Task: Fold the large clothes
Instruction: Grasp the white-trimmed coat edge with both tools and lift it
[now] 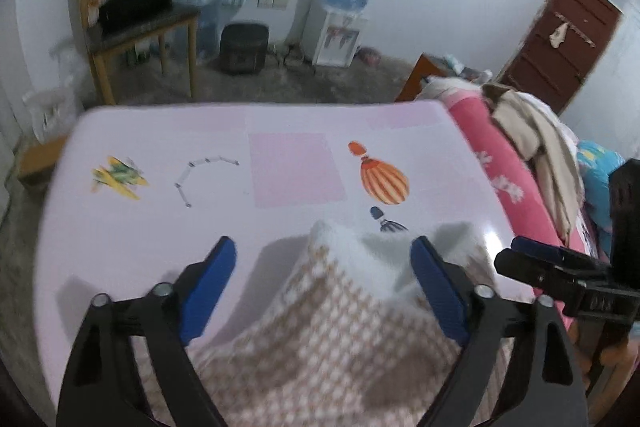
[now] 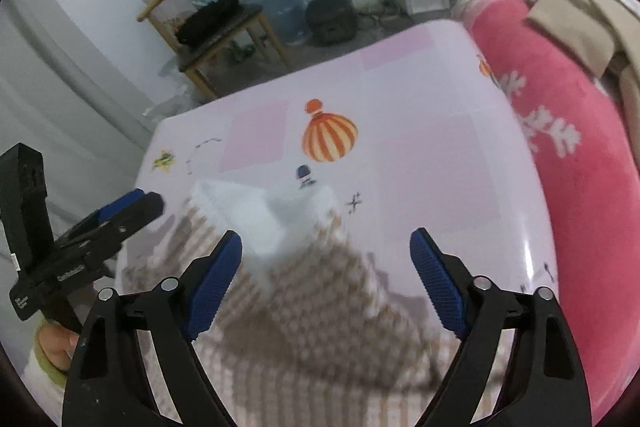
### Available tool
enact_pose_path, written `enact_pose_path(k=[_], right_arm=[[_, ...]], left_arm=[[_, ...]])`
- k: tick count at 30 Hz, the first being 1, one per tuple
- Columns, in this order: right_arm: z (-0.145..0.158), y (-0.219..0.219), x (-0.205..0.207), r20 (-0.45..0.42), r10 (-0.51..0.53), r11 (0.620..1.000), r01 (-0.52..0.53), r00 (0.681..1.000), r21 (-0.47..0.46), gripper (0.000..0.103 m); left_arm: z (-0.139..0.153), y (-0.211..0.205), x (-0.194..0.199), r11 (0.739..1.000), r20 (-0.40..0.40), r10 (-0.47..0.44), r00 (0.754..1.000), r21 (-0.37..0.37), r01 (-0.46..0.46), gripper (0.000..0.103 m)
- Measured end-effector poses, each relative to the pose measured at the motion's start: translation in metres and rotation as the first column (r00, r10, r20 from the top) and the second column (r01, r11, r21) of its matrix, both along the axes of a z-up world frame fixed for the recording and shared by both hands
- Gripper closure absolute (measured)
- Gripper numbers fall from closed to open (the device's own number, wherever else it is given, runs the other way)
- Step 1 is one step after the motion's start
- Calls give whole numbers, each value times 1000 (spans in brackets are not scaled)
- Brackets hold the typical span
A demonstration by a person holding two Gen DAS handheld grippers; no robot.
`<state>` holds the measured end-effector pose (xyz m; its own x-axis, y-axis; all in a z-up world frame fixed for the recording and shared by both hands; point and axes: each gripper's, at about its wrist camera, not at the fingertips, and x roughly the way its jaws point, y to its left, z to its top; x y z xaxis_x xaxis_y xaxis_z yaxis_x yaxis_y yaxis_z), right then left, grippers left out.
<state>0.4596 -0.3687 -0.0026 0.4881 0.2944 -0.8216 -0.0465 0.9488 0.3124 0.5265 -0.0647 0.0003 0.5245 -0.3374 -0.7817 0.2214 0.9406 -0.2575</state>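
Holding my left hand-held gripper (image 1: 323,269) spread wide and empty, I see the checked garment (image 1: 320,339) lying between its blue pads on the pale pink table (image 1: 160,227), white lining turned up at the far corner. My right hand-held gripper (image 2: 326,265) is equally spread, hovering over the same, somewhat blurred, garment. A pink blanket (image 2: 580,187) lies beside the table.
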Motion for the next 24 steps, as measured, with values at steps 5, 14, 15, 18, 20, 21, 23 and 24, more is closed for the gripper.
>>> enact_pose_path(k=[5,14,15,18,20,21,23,24], right_arm=[[-23,2,20,-72,-6,1000,8,997,20,39],[-15,19,0,-44,74,996,-77,996,-50,92],[-8,21,-6,-28,85,994,-87,996,-62,92],[10,22,-30,19,116,990,-115,993,-81,92],[19,20,-49,44,136,988,-132,990,-77,92],[21,19,-56,50,142,987,-137,989,-78,92],[25,18,-82,66,162,985,-157,985,-75,92],[26,18,-93,69,169,983,-164,983,-78,90]], left_arm=[[-36,-12,27,1000,-132,-15,991,-9,14,44],[-21,-7,1,996,-74,-75,994,-52,71,91],[-13,-6,-8,995,-51,-92,994,-49,89,91],[12,-1,-37,988,11,-150,989,-28,150,92],[24,-1,-59,981,50,-196,979,3,196,92],[30,0,-75,974,73,-227,971,23,225,92],[38,0,-100,961,110,-273,956,67,267,92],[41,1,-119,951,136,-305,943,95,294,92]])
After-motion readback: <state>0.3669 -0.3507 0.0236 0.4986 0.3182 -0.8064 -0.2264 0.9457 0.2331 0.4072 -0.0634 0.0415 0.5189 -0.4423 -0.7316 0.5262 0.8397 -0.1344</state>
